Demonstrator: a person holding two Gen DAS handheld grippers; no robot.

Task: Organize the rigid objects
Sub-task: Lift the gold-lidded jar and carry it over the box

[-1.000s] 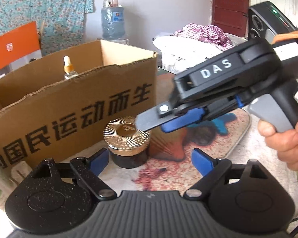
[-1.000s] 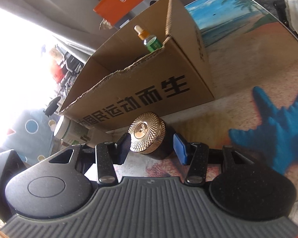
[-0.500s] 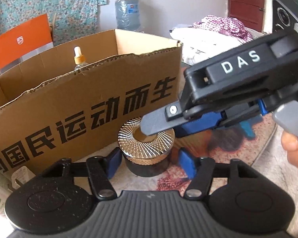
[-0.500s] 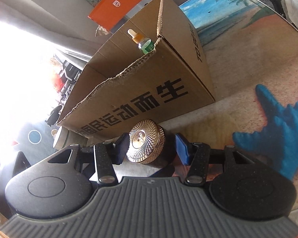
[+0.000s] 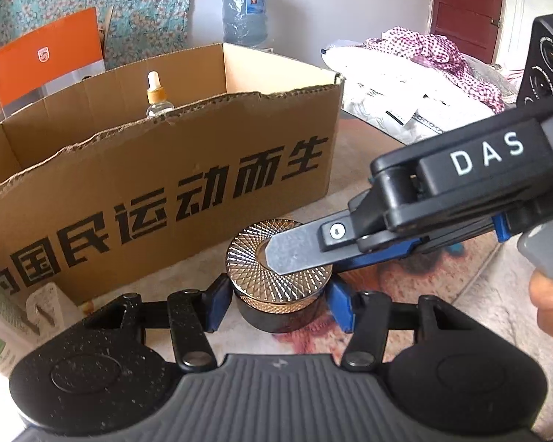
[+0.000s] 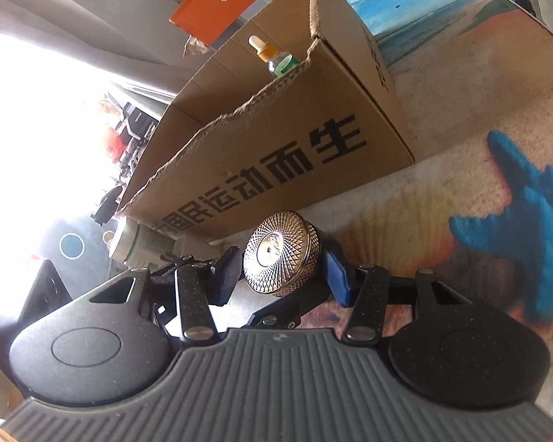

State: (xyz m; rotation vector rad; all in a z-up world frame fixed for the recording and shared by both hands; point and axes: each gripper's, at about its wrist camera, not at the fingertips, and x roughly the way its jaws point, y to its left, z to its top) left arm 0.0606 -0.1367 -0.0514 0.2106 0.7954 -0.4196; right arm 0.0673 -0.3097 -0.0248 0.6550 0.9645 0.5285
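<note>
A round jar (image 5: pixel 254 269) with a ribbed gold lid and black body stands on the beach-print mat, just in front of the open cardboard box (image 5: pixel 166 191). My left gripper (image 5: pixel 279 304) is closing on it, and its blue pads touch the black body on both sides. My right gripper (image 6: pixel 282 280) comes in from the right, held by a hand (image 5: pixel 549 302). It is turned on its side, with one grey finger (image 5: pixel 302 248) lying across the lid. In the right wrist view the jar (image 6: pixel 276 254) sits between that gripper's pads. A dropper bottle (image 5: pixel 155 95) stands inside the box.
A green and white carton (image 5: pixel 3 324) lies at the box's left end. Behind the box are an orange package (image 5: pixel 48 51) and a water jug (image 5: pixel 245 14). Piled cloth (image 5: pixel 424 73) lies at the back right. The mat's blue starfish print (image 6: pixel 527 228) is right of the jar.
My left gripper moved in toward the jar, and its jaws went from wide apart to tight against the jar's body. The right gripper stayed on the jar with its jaws unchanged.
</note>
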